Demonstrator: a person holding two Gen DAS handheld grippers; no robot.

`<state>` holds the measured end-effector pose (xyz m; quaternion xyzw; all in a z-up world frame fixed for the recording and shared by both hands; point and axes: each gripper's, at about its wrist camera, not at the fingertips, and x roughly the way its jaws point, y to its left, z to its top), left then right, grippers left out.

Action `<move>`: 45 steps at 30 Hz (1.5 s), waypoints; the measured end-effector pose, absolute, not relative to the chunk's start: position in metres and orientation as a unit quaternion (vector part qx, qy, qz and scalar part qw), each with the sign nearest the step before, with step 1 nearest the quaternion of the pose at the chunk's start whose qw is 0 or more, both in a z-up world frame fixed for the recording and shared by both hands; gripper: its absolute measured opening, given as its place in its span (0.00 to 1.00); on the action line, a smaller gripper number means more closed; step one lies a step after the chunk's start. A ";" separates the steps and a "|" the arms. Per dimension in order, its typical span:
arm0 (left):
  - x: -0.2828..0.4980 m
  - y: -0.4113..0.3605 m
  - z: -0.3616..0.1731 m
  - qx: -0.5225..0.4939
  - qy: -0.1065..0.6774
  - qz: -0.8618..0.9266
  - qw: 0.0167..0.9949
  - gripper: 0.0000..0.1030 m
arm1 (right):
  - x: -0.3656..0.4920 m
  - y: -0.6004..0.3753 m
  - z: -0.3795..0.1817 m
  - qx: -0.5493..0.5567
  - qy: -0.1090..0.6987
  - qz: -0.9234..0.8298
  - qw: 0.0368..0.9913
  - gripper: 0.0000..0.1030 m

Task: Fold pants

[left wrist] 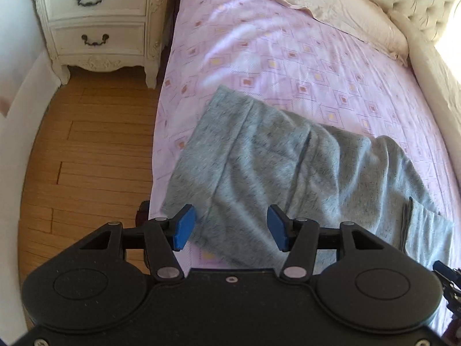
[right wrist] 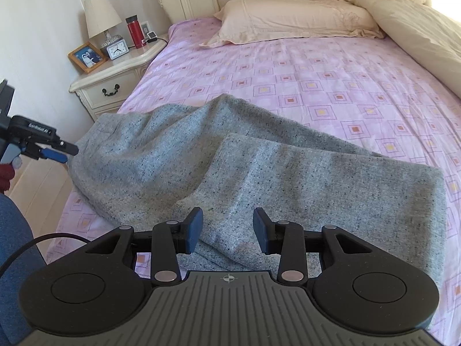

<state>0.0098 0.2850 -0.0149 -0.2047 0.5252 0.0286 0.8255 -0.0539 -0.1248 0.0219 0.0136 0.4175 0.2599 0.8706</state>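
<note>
Left gripper spread wide, empty, poised over the near left end of the speckled grey knit pants lying rumpled across the pink patterned bed sheet. Right gripper likewise released, poised above the right end. Likely between folds, nothing gripped. Next: pinching an edge at each end, lifting, laying one half over the other.
</note>
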 end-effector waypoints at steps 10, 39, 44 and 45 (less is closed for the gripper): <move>-0.026 0.324 -0.061 -0.343 0.507 0.012 0.791 0.58 | -0.053 -0.122 0.021 0.007 0.419 0.266 0.868 0.36; 0.039 0.331 -0.070 -0.403 0.477 0.023 0.780 0.44 | -0.053 -0.113 0.020 -0.002 0.422 0.271 0.865 0.36; 0.044 0.306 -0.025 -0.313 0.474 0.001 0.823 0.27 | -0.047 -0.120 0.015 0.008 0.437 0.236 0.868 0.36; 0.045 0.300 -0.014 -0.298 0.473 -0.004 0.829 0.26 | -0.046 -0.122 0.014 0.013 0.441 0.234 0.866 0.36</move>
